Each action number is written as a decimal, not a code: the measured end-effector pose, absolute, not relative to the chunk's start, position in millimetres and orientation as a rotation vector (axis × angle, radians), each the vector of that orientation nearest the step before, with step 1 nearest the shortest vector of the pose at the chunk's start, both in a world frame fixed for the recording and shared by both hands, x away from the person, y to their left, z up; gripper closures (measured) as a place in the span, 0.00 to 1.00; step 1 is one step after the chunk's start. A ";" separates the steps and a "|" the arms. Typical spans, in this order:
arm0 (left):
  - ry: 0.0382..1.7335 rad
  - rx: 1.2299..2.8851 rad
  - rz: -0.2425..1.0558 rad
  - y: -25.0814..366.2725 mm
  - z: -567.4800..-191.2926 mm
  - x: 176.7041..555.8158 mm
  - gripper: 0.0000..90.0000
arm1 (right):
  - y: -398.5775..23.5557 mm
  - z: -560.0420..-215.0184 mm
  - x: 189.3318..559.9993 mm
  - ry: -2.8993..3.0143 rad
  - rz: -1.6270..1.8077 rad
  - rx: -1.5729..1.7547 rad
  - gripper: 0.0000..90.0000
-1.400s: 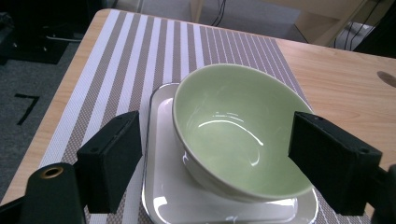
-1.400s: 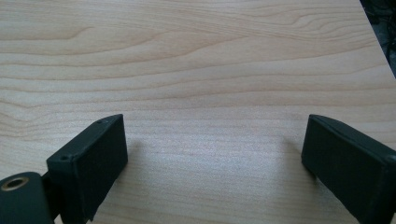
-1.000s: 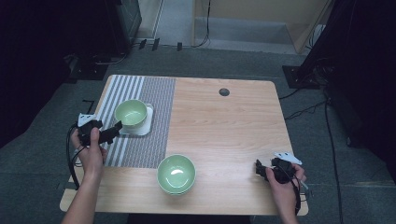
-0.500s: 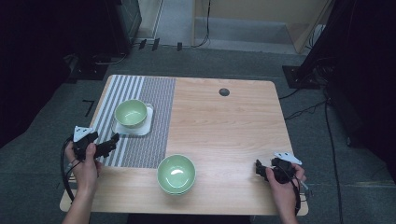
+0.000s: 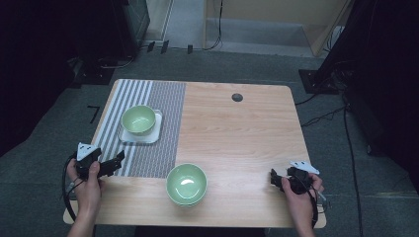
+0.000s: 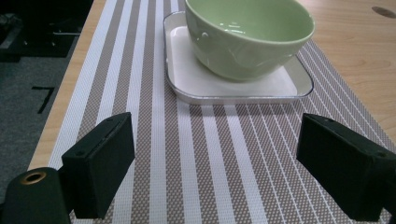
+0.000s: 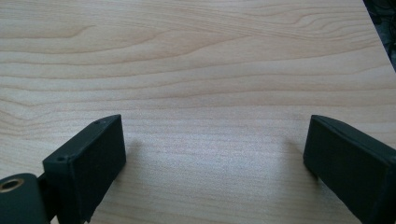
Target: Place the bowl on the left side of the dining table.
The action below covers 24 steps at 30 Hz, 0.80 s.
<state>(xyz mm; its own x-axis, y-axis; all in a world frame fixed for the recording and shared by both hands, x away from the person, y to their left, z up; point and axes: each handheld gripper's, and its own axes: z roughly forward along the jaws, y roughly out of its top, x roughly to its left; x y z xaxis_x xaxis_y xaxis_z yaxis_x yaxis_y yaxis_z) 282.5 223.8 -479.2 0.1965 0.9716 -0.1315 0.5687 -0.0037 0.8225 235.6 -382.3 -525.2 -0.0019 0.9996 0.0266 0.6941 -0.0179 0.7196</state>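
Observation:
A pale green bowl (image 5: 139, 119) stands on a white square plate (image 5: 154, 134) on the striped placemat (image 5: 163, 103); the left gripper view has the bowl (image 6: 247, 32) and plate (image 6: 187, 77) just ahead. My left gripper (image 5: 118, 160) hovers over the mat's near left corner, short of the plate. Its jaws have just been opening and stand open (image 6: 215, 140) with nothing between them. A second green bowl (image 5: 186, 183) sits near the front edge. At the front right my right gripper (image 5: 273, 177) is open over bare wood (image 7: 215, 140).
The wooden table (image 5: 247, 138) has a dark round cable hole (image 5: 237, 97) near its far edge. Dark floor, cables and stands surround the table. The placemat (image 6: 210, 163) covers the left part of the tabletop.
My left hand has drawn back from the bowl on the plate toward the table's near left corner and sunk a little. The right hand has stayed put.

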 end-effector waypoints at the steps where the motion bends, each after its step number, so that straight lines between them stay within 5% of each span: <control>1: 1.474 1.677 0.638 224.1 -480.2 281.6 0.12 | -382.4 -525.2 235.6 1.748 0.770 1.764 0.06; 24: 1.531 1.737 0.647 244.6 -505.2 257.9 0.12 | -381.9 -525.2 235.5 1.751 0.771 1.762 0.05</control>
<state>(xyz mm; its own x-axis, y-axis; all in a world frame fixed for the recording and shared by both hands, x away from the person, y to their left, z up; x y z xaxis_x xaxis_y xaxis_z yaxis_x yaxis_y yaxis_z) 257.9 244.6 -505.2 0.1680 0.9817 -0.0896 0.6197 -0.0345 0.7841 235.5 -381.9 -525.2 -0.0053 0.9996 0.0269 0.6945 -0.0156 0.7193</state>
